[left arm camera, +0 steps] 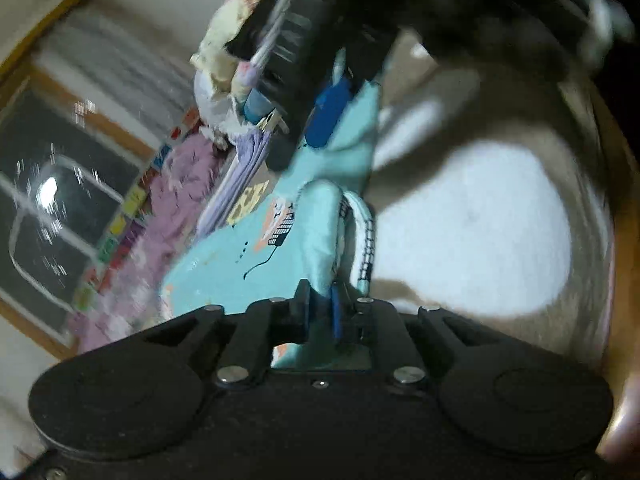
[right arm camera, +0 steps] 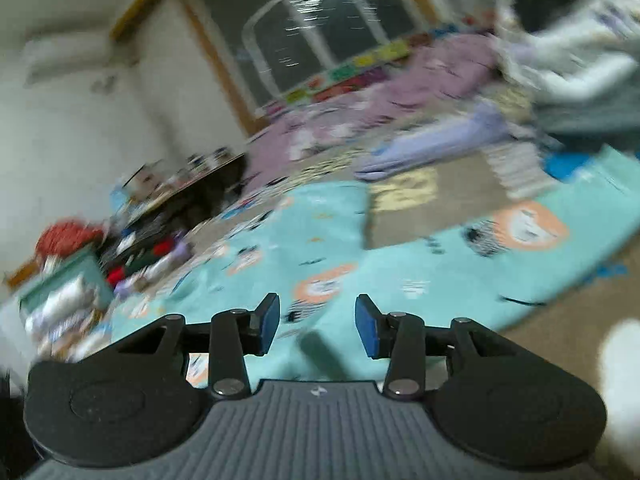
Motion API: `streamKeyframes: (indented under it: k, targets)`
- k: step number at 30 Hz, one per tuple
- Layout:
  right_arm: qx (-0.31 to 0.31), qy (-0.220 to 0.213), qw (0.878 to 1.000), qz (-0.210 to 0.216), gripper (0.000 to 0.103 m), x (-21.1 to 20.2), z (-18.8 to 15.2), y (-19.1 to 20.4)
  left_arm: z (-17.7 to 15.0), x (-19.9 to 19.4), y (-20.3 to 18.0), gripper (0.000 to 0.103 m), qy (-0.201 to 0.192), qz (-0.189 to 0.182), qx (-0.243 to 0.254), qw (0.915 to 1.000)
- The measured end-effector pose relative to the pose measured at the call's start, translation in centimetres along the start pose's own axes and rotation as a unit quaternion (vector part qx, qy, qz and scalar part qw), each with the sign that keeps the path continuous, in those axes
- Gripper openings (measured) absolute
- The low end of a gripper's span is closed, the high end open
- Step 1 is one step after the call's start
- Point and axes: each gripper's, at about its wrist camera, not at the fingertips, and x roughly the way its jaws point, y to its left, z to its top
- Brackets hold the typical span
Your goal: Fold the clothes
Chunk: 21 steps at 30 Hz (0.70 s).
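**Left fingers pinch the turquoise garment, right fingers gape over it**

Left wrist view: my left gripper (left arm camera: 320,312) is clamped on a raised fold of the turquoise printed garment (left arm camera: 256,248), and the cloth bunches up between my blue pads (left arm camera: 336,312). A black-and-white striped trim (left arm camera: 368,240) runs down the right side of that fold. The garment stretches away from me across the tan bed surface (left arm camera: 460,128) toward the other gripper (left arm camera: 320,120), which reaches down onto its far end. A folded lavender cloth (left arm camera: 248,168) lies just beside the garment's left edge, and a purple blanket (left arm camera: 172,200) lies along the bed's left edge under the dark window (left arm camera: 60,200).

Right wrist view: my right gripper (right arm camera: 318,328) has its fingers apart, with nothing pinched between them; the turquoise garment is spread flat just under and ahead of them. The picture is blurred. The lavender cloth (right arm camera: 432,144) lies beyond the garment's far edge, and the purple blanket (right arm camera: 400,92) runs along the bed's far edge.
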Motion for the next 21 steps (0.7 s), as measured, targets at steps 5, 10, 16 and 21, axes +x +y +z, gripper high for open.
streamKeyframes:
  k: [5,10,16,21]
  targets:
    - [-0.084,0.097,0.991,-0.038,0.036,1.6,-1.8,2.0,-0.3,-1.2,2.7,0.060,-0.008,-0.041,-0.100,0.9942]
    - [-0.090,0.079,0.992,-0.039,0.037,0.2,-1.6,2.2,-0.1,-1.3,2.4,0.056,-0.010,-0.041,-0.110,0.9930]
    - [-0.184,0.013,0.983,-0.022,0.037,-0.3,-1.4,4.9,-0.8,-1.3,1.0,0.044,-0.007,-0.065,-0.102,0.9927]
    - [-0.215,0.112,0.969,-0.051,0.038,2.2,-3.0,4.8,-1.2,-1.1,1.4,0.037,-0.006,-0.086,-0.123,0.9887]
